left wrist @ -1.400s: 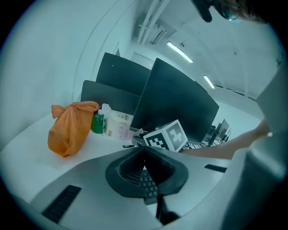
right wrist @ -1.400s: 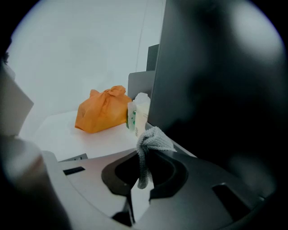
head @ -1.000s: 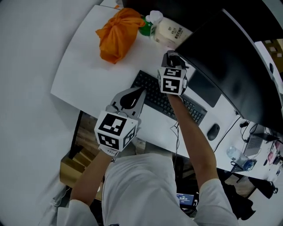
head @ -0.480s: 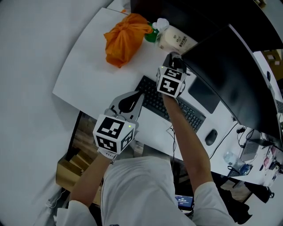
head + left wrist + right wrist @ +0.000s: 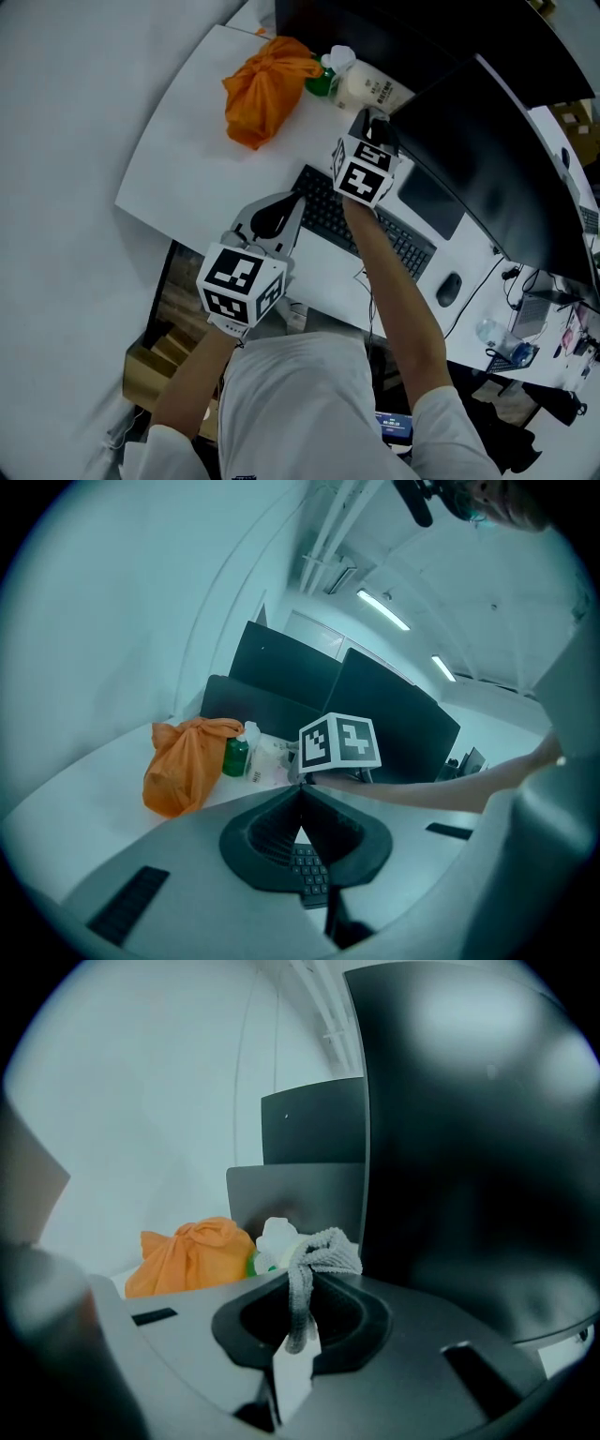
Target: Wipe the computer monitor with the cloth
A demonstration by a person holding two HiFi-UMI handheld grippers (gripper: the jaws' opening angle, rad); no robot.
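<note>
Pinching the cloth (image 5: 319, 1249), the right gripper (image 5: 300, 1274) has edged closer to the monitor (image 5: 469, 1147) on its right, so wiping looks imminent; the left gripper (image 5: 300, 797) is pressed together, empty.

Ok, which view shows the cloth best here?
The right gripper view: the grey cloth hangs pinched between the fingers of the right gripper, beside the monitor. The head and left gripper views show only that gripper's marker cube, no cloth.

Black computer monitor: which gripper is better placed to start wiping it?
Right. The right gripper is shut on the grey knitted cloth with the black computer monitor close beside it; the left gripper is shut, empty, nearer the person, above the black keyboard.
</note>
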